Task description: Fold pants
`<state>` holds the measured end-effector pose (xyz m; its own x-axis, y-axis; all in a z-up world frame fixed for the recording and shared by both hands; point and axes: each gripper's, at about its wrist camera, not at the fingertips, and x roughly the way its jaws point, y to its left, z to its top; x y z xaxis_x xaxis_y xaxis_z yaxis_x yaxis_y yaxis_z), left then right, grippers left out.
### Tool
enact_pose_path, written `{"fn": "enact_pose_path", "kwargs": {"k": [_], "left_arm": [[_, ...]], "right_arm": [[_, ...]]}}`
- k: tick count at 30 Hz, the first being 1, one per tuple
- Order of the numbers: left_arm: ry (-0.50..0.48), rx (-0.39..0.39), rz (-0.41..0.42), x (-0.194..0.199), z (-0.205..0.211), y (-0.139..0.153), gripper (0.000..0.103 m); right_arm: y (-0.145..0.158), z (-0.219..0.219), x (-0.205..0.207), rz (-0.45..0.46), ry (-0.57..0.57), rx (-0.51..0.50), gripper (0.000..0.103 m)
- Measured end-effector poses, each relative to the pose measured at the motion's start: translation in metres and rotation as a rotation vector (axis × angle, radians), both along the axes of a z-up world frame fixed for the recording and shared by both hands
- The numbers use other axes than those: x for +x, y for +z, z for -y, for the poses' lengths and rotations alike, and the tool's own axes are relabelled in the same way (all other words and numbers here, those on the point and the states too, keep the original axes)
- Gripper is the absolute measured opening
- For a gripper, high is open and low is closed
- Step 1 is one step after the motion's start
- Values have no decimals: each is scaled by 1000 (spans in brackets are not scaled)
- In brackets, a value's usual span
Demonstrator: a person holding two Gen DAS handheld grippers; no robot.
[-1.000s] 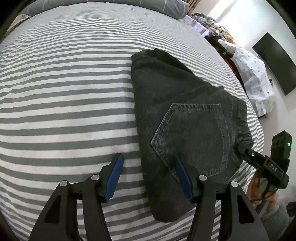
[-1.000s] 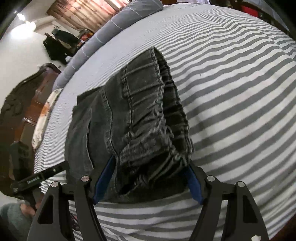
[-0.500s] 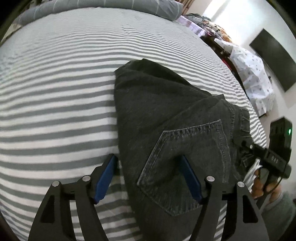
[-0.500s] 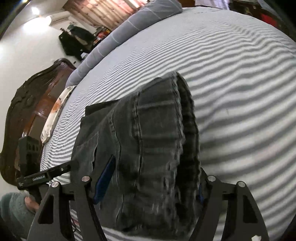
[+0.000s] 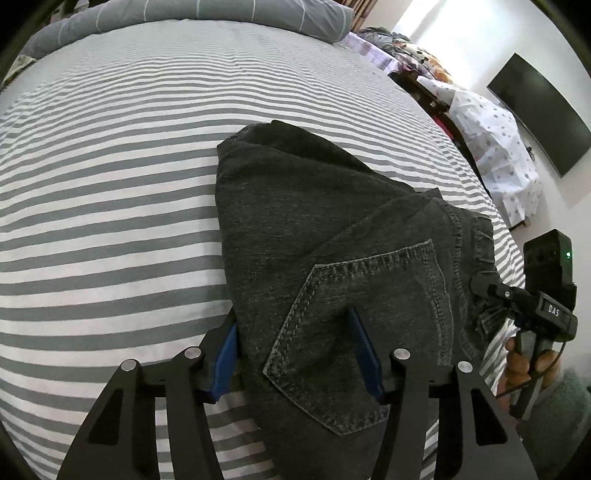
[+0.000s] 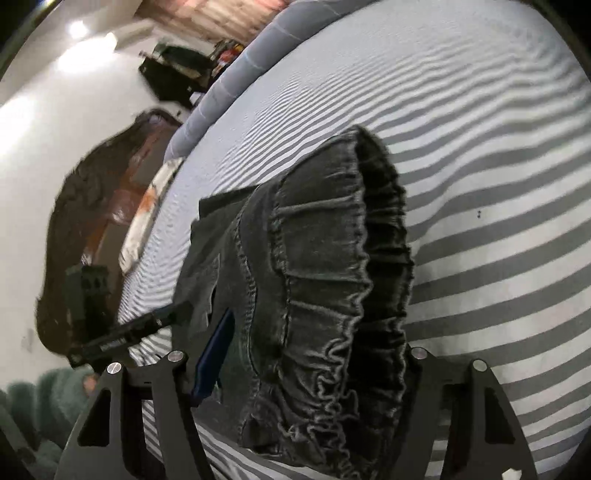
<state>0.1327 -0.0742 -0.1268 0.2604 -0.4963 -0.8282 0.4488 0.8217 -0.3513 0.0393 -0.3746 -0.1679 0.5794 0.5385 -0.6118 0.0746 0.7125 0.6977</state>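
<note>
Dark grey folded pants [image 5: 314,221] lie on the striped bed sheet [image 5: 110,184], back pocket up. My left gripper [image 5: 295,354] is over their near corner and its jaws are closing. One pad presses the folded edge, the other dents the pocket, with cloth bulging between. In the right wrist view the ruffled elastic waistband [image 6: 332,258] fills the gap of my right gripper [image 6: 317,332], whose jaws are closing. Its left pad [image 6: 216,354] rests on flat denim with its blue face showing; the right pad is hidden behind the waistband. The right gripper [image 5: 491,288] also shows at the waistband in the left wrist view.
A grey pillow [image 5: 221,14] lies along the far side of the bed. A dark wooden headboard [image 6: 92,221] stands at the left. A wall screen [image 5: 539,110] and a spotted cloth [image 5: 495,147] are beyond the bed's right edge. A hand [image 5: 524,354] holds the right gripper.
My left gripper slid forward over the pants' corner, widened, then narrowed onto the pocket area. The right wrist view tilted upward; the waistband stayed between its fingers.
</note>
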Motion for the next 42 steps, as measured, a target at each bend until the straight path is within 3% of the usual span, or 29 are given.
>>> {"fn": "enact_pose_path", "kwargs": {"k": [6, 9, 10, 12, 14, 18, 27, 42], "left_arm": [[11, 21, 27, -3, 10, 2, 61], [26, 34, 34, -5, 10, 3, 60], [32, 37, 39, -6, 10, 4, 57], [55, 31, 47, -7, 6, 7, 41], [70, 26, 50, -6, 3, 9, 31], [71, 29, 57, -7, 2, 15, 22], [56, 19, 87, -12, 5, 35, 14], [42, -21, 146, -28, -24, 65, 12]], "right_arm": [[4, -11, 13, -10, 1, -69, 66], [5, -13, 13, -21, -16, -111, 54], [6, -11, 12, -25, -24, -117, 51], [6, -10, 9, -37, -44, -107, 40], [10, -13, 7, -42, -63, -113, 35], [18, -20, 3, -54, -103, -128, 27], [42, -34, -6, -70, -146, -188, 23], [80, -63, -18, -37, -121, -203, 23]]}}
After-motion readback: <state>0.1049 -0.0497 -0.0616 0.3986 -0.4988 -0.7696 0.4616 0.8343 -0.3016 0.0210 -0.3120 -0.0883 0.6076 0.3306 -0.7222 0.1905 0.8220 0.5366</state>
